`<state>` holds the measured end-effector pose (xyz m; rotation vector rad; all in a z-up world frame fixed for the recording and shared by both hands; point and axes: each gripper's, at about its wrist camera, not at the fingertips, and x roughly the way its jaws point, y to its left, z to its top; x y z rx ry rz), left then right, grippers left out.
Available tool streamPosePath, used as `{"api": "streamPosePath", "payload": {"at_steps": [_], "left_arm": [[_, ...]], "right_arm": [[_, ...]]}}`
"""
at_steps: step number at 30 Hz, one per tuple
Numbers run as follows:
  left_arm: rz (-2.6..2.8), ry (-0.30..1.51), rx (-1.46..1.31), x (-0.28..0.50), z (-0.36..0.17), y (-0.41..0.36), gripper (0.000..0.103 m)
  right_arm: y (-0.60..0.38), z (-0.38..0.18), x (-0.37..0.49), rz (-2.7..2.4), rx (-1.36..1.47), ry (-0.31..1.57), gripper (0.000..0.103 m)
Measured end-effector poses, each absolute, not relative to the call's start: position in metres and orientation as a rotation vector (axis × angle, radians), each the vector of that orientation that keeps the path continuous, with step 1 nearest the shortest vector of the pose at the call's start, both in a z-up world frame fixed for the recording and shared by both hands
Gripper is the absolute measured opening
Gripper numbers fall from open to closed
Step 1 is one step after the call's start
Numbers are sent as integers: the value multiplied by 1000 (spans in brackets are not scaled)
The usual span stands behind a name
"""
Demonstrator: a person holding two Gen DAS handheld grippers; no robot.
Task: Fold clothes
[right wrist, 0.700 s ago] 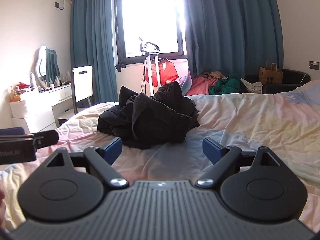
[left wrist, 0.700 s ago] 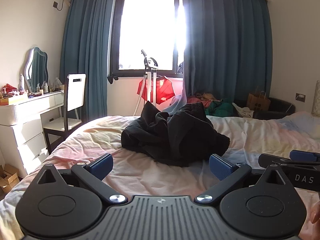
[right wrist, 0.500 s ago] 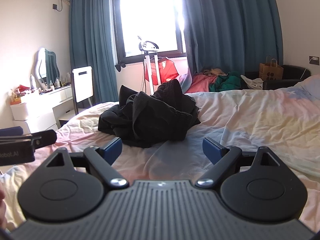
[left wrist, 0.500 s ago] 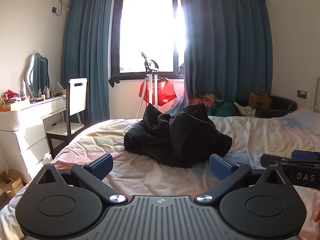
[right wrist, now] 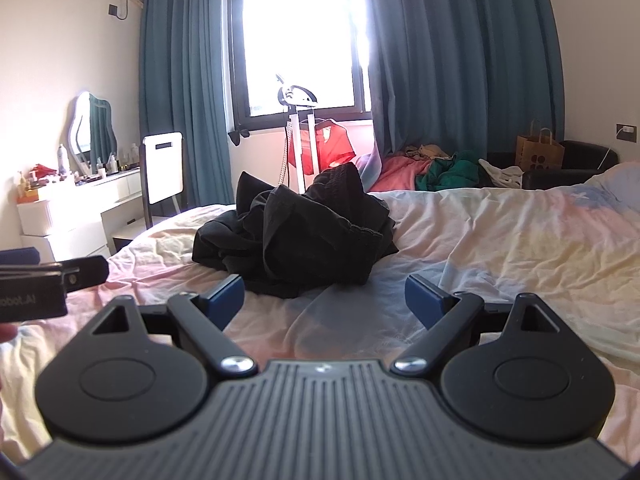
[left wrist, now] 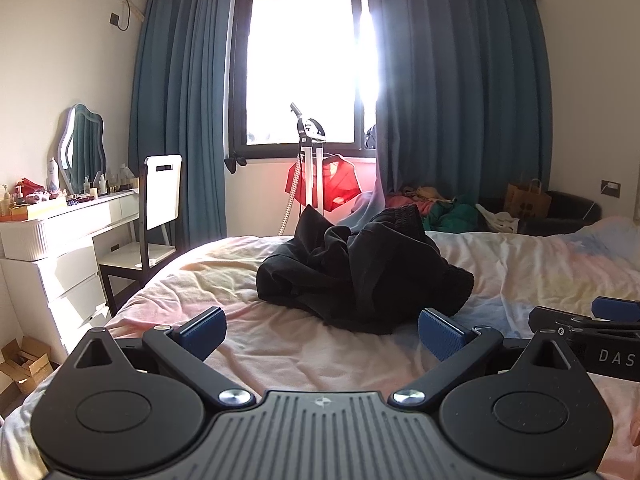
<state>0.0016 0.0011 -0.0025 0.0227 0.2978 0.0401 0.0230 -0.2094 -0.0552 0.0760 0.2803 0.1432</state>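
A crumpled black garment (left wrist: 360, 272) lies heaped on the pastel bedsheet (left wrist: 224, 276), mid-bed; it also shows in the right wrist view (right wrist: 292, 240). My left gripper (left wrist: 322, 334) is open and empty, hovering just short of the heap's near edge. My right gripper (right wrist: 324, 302) is open and empty, also just in front of the heap. In the left wrist view the right gripper's fingers (left wrist: 576, 320) reach in from the right edge. In the right wrist view the left gripper's fingers (right wrist: 76, 270) reach in from the left edge.
A white dresser (left wrist: 60, 248) with mirror and a chair (left wrist: 160, 200) stand left of the bed. A garment steamer with a red top (left wrist: 320, 184) stands under the window. More clothes (left wrist: 436, 208), a paper bag (left wrist: 528, 200) and a black armchair (left wrist: 568, 216) lie beyond the bed.
Both grippers have tilted upward slightly, so the room and garment sit lower in view. Both stay open and empty. The garment has not moved.
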Motion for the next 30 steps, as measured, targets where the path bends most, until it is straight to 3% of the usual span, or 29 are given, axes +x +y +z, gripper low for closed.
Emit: {"api": "streamPosePath", "payload": {"at_steps": [30], "left_arm": [[76,343,21,18,-32,-2,103]], "right_arm": [[-226,-49,20,125,172,266,89]]}}
